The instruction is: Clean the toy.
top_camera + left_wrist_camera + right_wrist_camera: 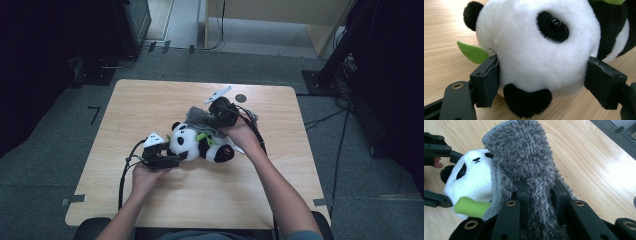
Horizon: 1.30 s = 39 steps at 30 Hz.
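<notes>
On the wooden table [150, 200] a plush panda [200, 142] lies on its side near the middle, its head toward the person's left. The left gripper [175, 159] comes in low and nearly level from the left, the left hand [146, 176] wrapped around its body with the forearm rising from the bottom edge of the high view. In the left gripper view its two black jaws stand wide and press into either side of the panda's white head [536, 50], clamping it (a green felt leaf [472, 52] pokes out just beside one jaw). The right hand [242, 136] reaches forward over the toy's body, the wrist bent, carrying the right gripper [220, 116] behind the panda. Its jaws are pinched tight on a fuzzy grey cloth [529, 170], which drapes against the back of the panda's head.
</notes>
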Each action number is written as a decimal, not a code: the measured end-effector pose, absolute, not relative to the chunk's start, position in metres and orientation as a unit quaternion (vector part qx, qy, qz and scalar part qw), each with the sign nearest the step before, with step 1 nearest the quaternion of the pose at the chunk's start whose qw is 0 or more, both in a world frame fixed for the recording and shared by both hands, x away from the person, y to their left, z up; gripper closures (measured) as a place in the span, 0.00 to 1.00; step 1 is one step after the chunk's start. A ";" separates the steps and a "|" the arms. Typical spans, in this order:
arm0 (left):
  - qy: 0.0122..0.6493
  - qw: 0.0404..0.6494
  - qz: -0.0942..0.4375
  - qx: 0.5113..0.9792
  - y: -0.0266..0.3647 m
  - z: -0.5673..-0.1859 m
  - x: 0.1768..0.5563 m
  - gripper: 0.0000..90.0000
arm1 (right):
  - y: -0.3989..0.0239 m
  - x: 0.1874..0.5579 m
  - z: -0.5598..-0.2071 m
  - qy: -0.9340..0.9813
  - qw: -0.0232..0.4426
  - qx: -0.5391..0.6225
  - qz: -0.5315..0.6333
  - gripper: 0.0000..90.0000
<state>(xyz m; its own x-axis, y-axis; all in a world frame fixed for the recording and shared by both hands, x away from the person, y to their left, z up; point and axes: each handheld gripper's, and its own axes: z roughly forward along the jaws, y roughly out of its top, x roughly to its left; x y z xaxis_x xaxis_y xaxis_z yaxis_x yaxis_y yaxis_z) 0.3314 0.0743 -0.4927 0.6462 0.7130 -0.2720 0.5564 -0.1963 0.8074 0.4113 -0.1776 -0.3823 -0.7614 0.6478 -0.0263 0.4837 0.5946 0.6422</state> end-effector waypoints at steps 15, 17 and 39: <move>0.412 0.482 0.083 0.769 0.074 -0.493 0.332 0.22 | -0.133 0.395 -0.355 0.883 0.111 0.271 0.366 0.82; 0.412 0.481 0.084 0.769 0.074 -0.492 0.332 0.22 | -0.118 0.393 -0.365 0.895 0.102 0.255 0.351 0.82; 0.413 0.482 0.082 0.768 0.074 -0.493 0.332 0.22 | -0.160 0.398 -0.385 0.894 0.124 0.291 0.316 0.80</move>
